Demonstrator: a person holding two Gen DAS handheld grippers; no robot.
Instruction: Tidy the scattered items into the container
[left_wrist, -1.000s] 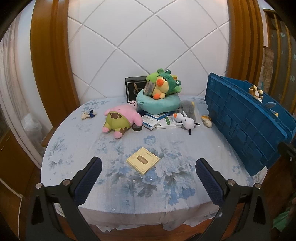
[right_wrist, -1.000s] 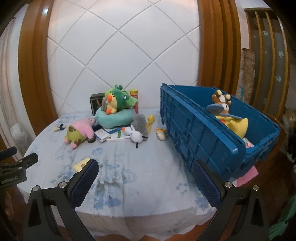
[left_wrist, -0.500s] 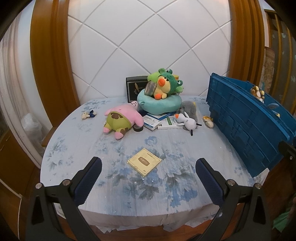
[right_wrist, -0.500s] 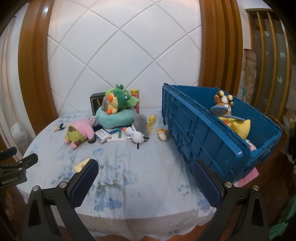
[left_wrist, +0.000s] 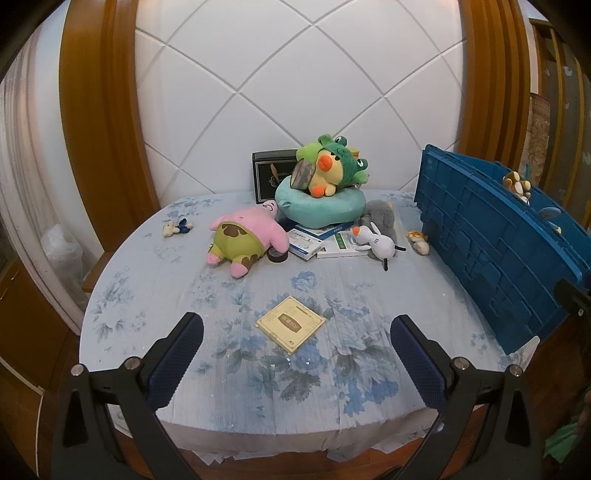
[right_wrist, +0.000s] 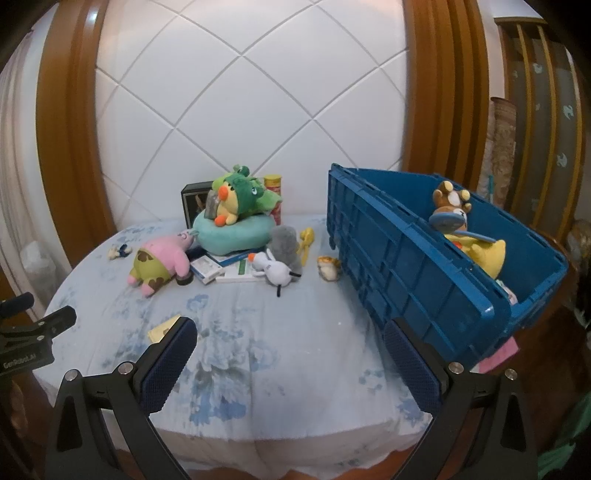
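Crate: your blue crate (right_wrist: 424, 280) sits tilted at the table's right edge, plush toys inside.
Surface: floral cloth (left_wrist: 258, 295); quilted white wall (left_wrist: 295, 92) behind.
Grippers: your left gripper (left_wrist: 295, 354) and right gripper (right_wrist: 288, 354) gape wide, empty.
Change: scene barely shifted since before.

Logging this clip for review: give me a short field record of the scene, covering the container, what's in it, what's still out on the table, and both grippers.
container: blue crate, at the table's right edge, tilted
in container: brown plush, yellow plush
surface: round table with floral cloth
still out: pink star plush, duck plush in green hood on teal cushion, white plush, flat yellow card, boxes under the cushion
left gripper: open, empty, above near table edge
right gripper: open, empty
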